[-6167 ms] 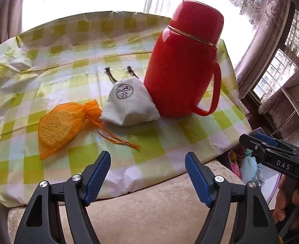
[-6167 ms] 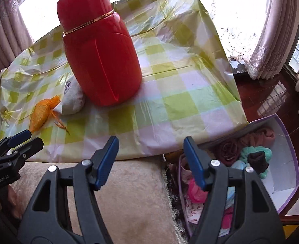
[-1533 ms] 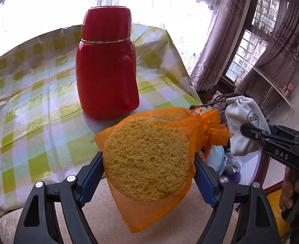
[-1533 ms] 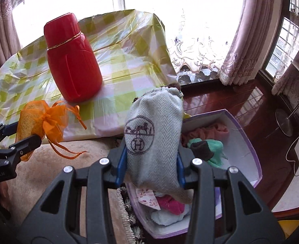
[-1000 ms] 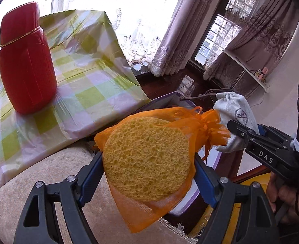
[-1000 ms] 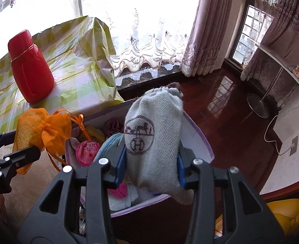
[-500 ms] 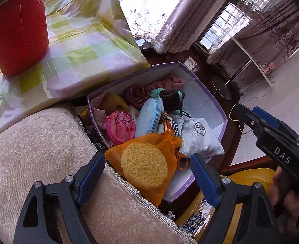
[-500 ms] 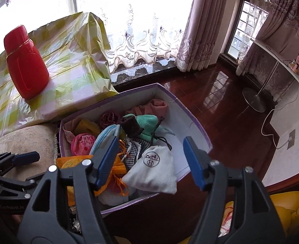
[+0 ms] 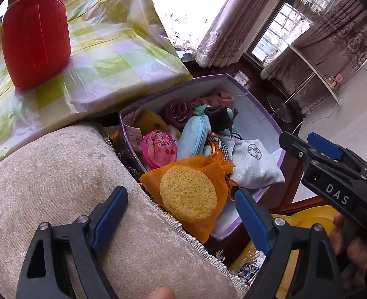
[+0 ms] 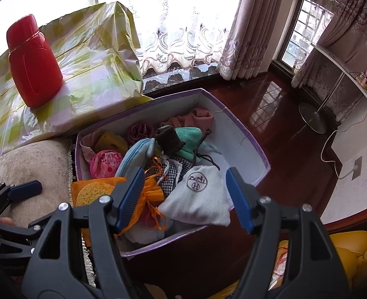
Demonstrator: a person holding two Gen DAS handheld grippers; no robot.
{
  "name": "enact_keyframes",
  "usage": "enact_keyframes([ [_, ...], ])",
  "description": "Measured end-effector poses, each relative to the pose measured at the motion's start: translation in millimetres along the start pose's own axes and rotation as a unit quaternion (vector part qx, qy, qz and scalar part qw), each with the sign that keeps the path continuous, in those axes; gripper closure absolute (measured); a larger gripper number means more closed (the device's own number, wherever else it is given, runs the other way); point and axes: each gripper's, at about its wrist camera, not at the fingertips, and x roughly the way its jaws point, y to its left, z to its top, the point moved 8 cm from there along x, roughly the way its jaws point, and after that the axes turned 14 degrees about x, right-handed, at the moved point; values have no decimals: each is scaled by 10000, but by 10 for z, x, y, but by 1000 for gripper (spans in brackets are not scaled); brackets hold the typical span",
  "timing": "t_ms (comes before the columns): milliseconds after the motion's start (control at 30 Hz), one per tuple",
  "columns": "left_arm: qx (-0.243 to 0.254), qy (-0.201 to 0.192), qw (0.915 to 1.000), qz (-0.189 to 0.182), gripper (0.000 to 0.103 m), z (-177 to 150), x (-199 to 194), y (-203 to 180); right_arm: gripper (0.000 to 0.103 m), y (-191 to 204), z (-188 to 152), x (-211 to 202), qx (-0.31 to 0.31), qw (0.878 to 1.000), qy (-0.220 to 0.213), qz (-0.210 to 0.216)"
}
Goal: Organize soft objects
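Left gripper [image 9: 181, 214] stands wide with nothing between its blue pads, jaws having just been opening, above the orange mesh bag [image 9: 195, 186] with its yellow sponge, which lies at the near end of the purple-rimmed box [image 9: 255, 104]. Right gripper [image 10: 183, 196] is likewise spread and empty, jaws also just opened, over the grey drawstring pouch [image 10: 198, 196] resting in the box just beside the orange bag. Farther in the box lie a pink round pouch [image 9: 158, 147], a light blue zip case [image 9: 190, 137] and rolled cloths; beyond, a red flask [image 10: 32, 62] stands on the green-checked tablecloth [image 9: 108, 57].
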Motion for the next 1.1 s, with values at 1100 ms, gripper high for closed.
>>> enact_keyframes([
  [1100,104,93,9999,-23,3,14,88,-56,33,-9,-36,-7,-7,10000,38,-2],
])
